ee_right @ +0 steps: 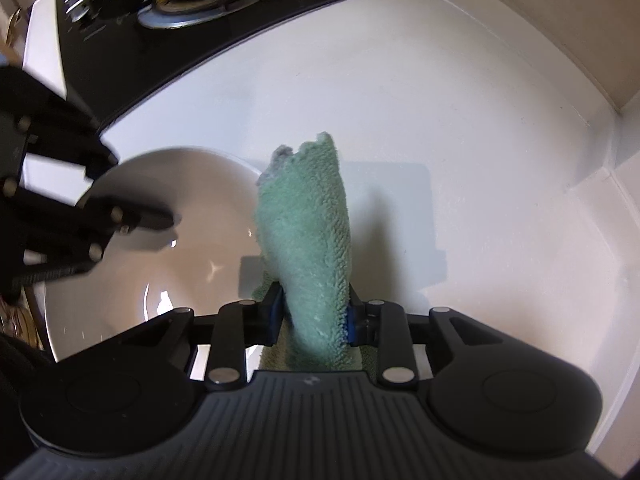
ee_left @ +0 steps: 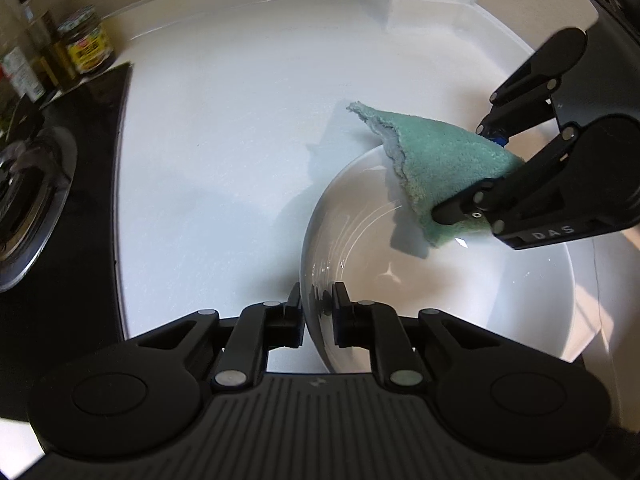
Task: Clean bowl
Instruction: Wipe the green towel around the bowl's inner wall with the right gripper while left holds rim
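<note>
Closest to our left wrist camera, the left gripper [ee_left: 316, 312] has its jaws clenched on the near rim of the round, glossy white ceramic bowl [ee_left: 400, 280], one finger outside the wall and one inside. That holds the bowl on the white worktop [ee_left: 220, 152], to the right of the black glass hob [ee_left: 100, 120] with its gas burner.

Our right gripper [ee_right: 312, 316] has its jaws closed on a folded green terry cloth [ee_right: 308, 232], which stands up between the fingers with its frayed tip pointing away from the camera. From the left wrist view the cloth hangs over the far rim, its lower corner just above the inner wall; we cannot tell whether it touches the glaze.

We judge the wiping to be in hand but not finished. The inside shows bright highlights and no dirt we can make out, so how much has been cleaned is unclear. The inside near the left jaws and the outer wall may still need a pass.

Open worktop lies beyond the bowl up to the raised back edge and the wall corner, so the right hand has room to sweep. The hob edge and the jars [ee_left: 86, 44] behind it sit well apart to the left. Inside the bowl, the left finger limits how far the cloth can travel.
</note>
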Motion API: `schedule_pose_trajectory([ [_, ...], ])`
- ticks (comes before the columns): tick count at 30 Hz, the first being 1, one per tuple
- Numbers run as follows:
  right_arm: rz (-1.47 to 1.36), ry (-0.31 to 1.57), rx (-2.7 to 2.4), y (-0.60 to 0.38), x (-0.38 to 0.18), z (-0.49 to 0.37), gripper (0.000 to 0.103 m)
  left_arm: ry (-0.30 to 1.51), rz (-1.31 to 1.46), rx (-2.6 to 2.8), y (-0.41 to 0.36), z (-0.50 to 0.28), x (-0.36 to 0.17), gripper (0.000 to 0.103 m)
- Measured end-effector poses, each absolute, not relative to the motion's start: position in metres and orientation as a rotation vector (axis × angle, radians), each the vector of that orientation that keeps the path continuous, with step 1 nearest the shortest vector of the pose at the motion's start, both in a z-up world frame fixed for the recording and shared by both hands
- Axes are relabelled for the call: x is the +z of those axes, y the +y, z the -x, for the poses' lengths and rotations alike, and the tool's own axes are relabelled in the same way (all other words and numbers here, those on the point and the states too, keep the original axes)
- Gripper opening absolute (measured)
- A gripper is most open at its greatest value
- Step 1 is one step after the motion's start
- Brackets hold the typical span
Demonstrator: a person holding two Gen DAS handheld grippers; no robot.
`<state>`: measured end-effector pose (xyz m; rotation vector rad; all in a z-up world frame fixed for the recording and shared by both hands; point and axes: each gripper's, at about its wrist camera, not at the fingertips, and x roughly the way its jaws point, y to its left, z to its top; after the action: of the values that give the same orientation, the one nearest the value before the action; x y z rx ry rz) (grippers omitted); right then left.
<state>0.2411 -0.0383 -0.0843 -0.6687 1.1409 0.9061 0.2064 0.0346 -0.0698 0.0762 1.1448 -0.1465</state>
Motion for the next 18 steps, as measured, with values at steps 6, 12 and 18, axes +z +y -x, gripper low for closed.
schedule_pose_trajectory([
  [6,0.701,1.162,0.954,-0.052,-0.080,-0.249,0.025,1.142,-0.138,-0.181,0.028,-0.205,-0.070,0.014],
  [12,0.772,1.125,0.964,-0.031,-0.079,-0.249,0.024,1.143,-0.165,-0.186,0.023,-0.207,-0.071,0.015],
  [18,0.813,1.090,0.966,-0.010,-0.082,-0.247,0.026,1.143,-0.165,-0.174,0.025,-0.208,-0.072,0.015],
])
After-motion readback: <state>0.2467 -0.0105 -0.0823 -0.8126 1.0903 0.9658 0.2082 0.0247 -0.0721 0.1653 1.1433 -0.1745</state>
